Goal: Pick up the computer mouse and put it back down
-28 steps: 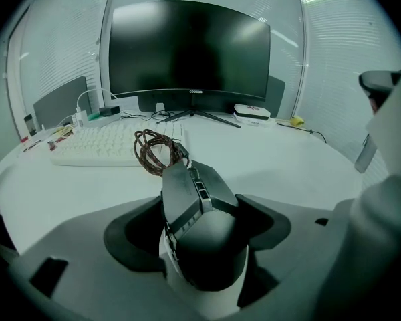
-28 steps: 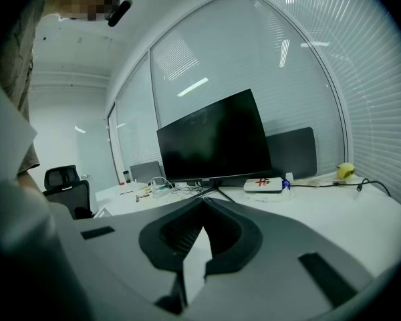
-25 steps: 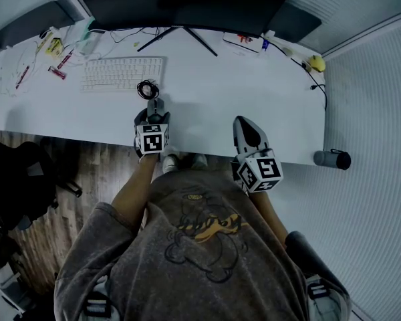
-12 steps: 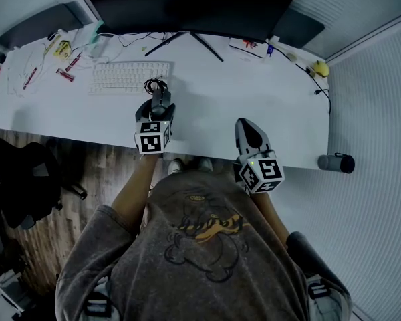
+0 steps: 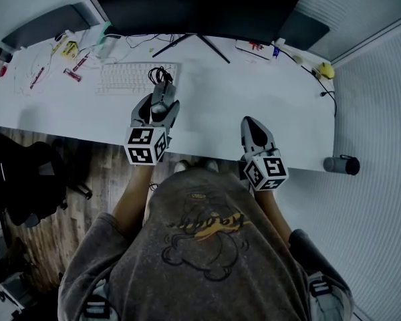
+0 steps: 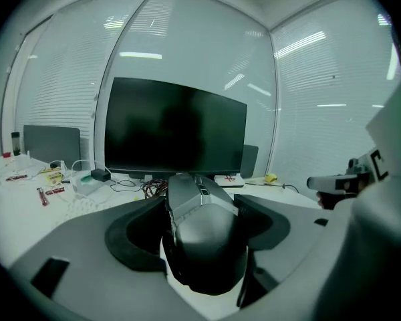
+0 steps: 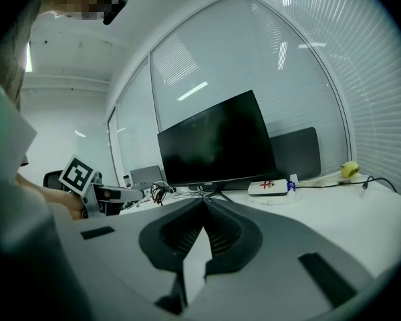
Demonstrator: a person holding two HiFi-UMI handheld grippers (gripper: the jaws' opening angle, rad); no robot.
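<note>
Both jaws of the left gripper clamp the flanks of the dark grey hard-plastic computer mouse — it sits between them, off the white desk. Probably light, rigid, smooth-sided; mid-body flanks suit best — its coiled black cable may tug. Right gripper sits closed, empty.
</note>
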